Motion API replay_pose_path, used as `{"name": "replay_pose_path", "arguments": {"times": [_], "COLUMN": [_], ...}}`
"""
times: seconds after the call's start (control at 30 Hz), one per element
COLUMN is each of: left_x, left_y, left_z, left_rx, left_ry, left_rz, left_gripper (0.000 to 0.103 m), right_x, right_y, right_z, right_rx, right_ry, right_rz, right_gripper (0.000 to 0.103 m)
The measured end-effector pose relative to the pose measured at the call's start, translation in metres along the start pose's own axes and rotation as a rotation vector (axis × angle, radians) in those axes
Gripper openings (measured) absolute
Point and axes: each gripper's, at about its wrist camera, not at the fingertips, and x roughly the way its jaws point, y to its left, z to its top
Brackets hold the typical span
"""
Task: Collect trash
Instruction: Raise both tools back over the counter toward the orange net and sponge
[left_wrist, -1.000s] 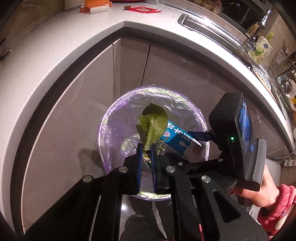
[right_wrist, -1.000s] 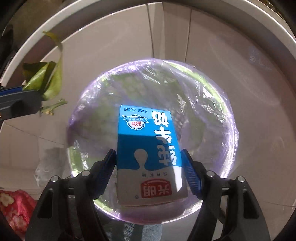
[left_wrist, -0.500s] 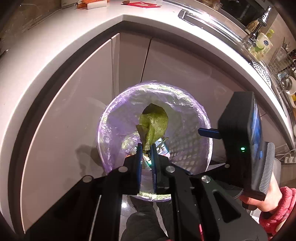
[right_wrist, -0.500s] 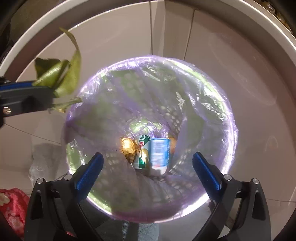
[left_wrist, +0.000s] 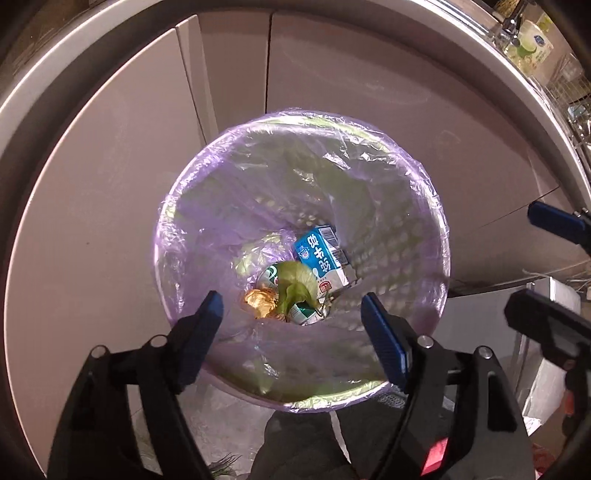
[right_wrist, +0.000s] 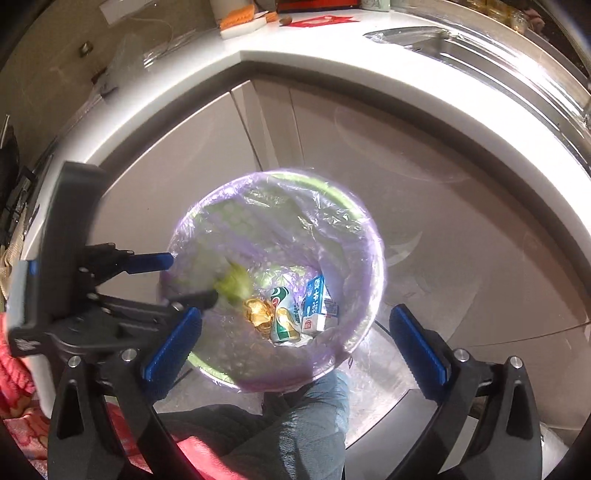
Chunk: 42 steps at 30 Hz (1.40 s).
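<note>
Both grippers, left (left_wrist: 291, 328) and right (right_wrist: 295, 339), gape empty over the bin (left_wrist: 441, 236), leaf (left_wrist: 295, 286) lying at 12 o'clock.

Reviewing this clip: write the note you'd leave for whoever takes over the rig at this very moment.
Left gripper: open, empty, above the bin.
Right gripper: open, empty, also above it.
In the bin: milk carton, leaf, can, gold wrapper.
Done: carton and leaf are binned.
Left: items on the counter, a red sheet among them; check for trash.
</note>
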Motion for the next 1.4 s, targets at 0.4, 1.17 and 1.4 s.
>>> {"name": "replay_pose_path", "arguments": {"times": [0.4, 1.17, 1.4], "left_x": [-0.033, -0.117, -0.071], "left_y": [-0.001, 0.181, 0.221], "left_z": [0.029, 0.338, 0.394], "left_rx": [-0.043, -0.403, -0.482], "left_ry": [-0.069, -0.388, -0.304], "left_rz": [-0.066, 0.210, 0.229], "left_gripper": [0.082, 0.096, 0.096], "right_x": [-0.021, -0.020, 0.014], "right_y": [-0.014, -0.071, -0.092], "right_z": [0.016, 0.178, 0.219], "right_rx": [0.041, -0.055, -0.070], "right_ry": [-0.079, -0.180, -0.137], "right_rz": [0.031, 0.154, 0.216], "right_gripper": [0.101, 0.101, 0.101]}}
